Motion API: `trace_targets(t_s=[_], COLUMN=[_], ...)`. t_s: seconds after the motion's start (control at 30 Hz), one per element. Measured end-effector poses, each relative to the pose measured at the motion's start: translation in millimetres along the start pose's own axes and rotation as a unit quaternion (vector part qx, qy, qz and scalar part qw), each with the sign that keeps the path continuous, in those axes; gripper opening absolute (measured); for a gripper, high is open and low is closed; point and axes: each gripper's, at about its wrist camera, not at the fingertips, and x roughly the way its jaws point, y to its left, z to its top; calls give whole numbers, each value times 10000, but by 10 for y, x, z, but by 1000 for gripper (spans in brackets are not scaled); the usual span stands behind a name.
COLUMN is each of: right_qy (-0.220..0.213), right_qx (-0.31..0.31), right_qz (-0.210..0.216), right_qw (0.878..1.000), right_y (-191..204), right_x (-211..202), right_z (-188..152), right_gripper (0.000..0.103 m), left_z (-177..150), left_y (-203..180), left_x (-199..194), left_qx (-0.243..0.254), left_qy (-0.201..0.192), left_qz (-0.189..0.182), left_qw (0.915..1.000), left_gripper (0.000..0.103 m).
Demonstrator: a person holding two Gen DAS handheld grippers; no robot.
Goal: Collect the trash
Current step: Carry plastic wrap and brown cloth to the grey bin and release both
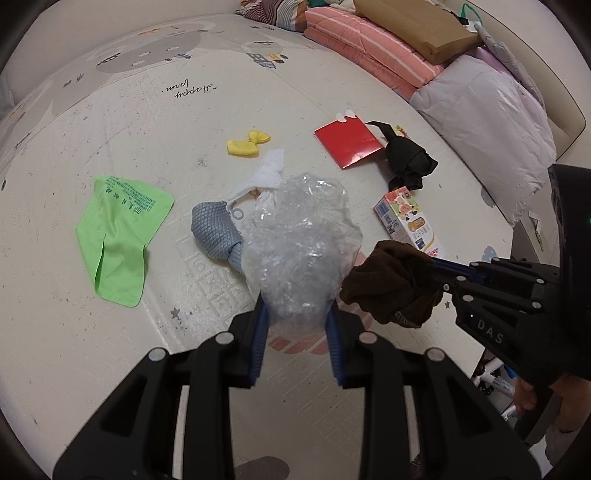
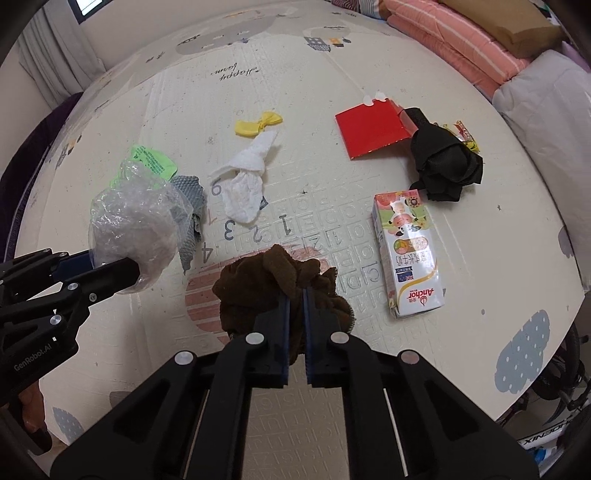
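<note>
My left gripper (image 1: pixel 295 314) is shut on a crumpled clear bubble-wrap bag (image 1: pixel 299 243) and holds it above the play mat; it also shows in the right wrist view (image 2: pixel 133 225). My right gripper (image 2: pixel 295 295) is shut on a brown cloth (image 2: pixel 273 284), which shows in the left wrist view (image 1: pixel 391 284) beside the bag. On the mat lie a milk carton (image 2: pixel 406 254), a red paper folder (image 2: pixel 373 125), a black cloth (image 2: pixel 447 166), a white tissue (image 2: pixel 247 177), a yellow scrap (image 2: pixel 258 123), a green plastic bag (image 1: pixel 118 232) and a grey cloth (image 1: pixel 218 232).
The cream play mat (image 1: pixel 147 129) covers the floor. Folded pink bedding (image 1: pixel 369 48), a brown package (image 1: pixel 417 26) and a bagged quilt (image 1: pixel 491 122) are stacked at the far right. A bicycle (image 2: pixel 554 391) stands past the mat's right edge.
</note>
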Motion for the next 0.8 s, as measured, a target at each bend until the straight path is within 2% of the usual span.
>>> trace_targets(t_s=[0.23,0.43,0.6,0.8], right_qy=[-133,-245,-365,-441], right_qx=[353,797,1170,1675], right_qz=[-160,-294,-394,-627], right_qw=[9992,9961,9917,9829], right_y=[-68,-252,-548,-1178], right_x=[-288,-520,-741,-1087], right_z=[-76,-274,-548,-1112], right_gripper=[5,5,5,5], left_z=[79,138,130,-42], left_y=[-145,-411,-807,-1597], left_x=[-198,-246,-243,-230], left_qx=[371,785,1171,1656], left_qy=[-21,-19,-11,53], left_qz=[-201,-357,-477,-682], left_qw=[9991,9963,9920,9838], left_gripper=[29,29,29,29])
